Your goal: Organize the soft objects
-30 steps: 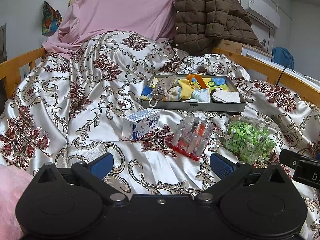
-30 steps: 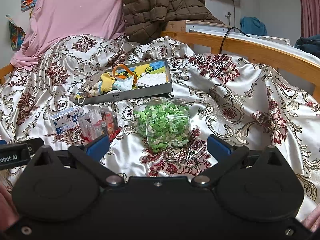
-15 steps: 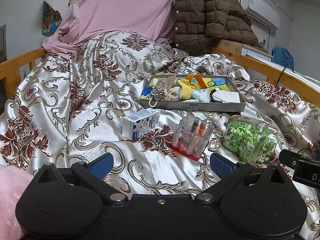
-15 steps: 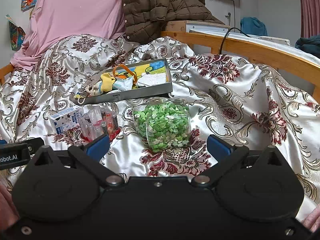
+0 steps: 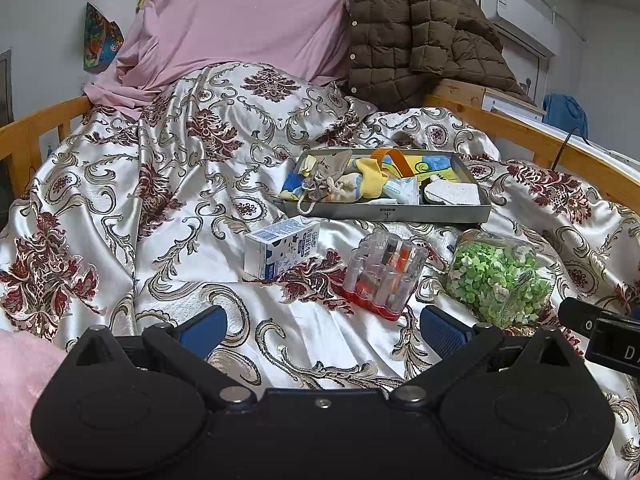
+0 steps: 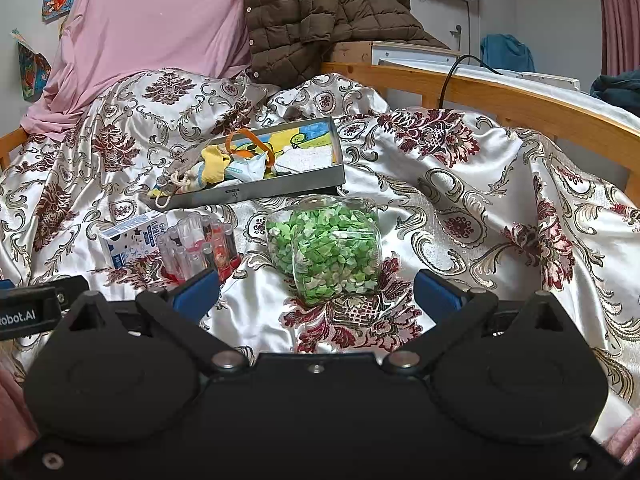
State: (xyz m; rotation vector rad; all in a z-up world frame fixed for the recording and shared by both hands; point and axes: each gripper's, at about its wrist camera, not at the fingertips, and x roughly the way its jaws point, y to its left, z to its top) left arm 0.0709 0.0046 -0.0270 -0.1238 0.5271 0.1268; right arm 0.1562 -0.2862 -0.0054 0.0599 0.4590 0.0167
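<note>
One flat metal tray [image 5: 384,213] is seen on the shiny flowered bedspread [image 5: 168,184], filled with soft cloth things [image 5: 360,182]. Near it are laid one small milk carton [image 5: 282,247], one clear plastic tube rack [image 5: 382,276] and one clear jar of green bits [image 6: 326,250]. Both the left gripper [image 5: 322,326] and right gripper [image 6: 316,290] are held with jaws spread wide, nothing pinched.

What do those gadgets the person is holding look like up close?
Each hand-held gripper, left and right, has a matte black plastic body with two round discs, silver rivets, angled black linkage bars and two blue-padded fingers. White lettering marks the side of each. A fluffy pink sleeve shows.
</note>
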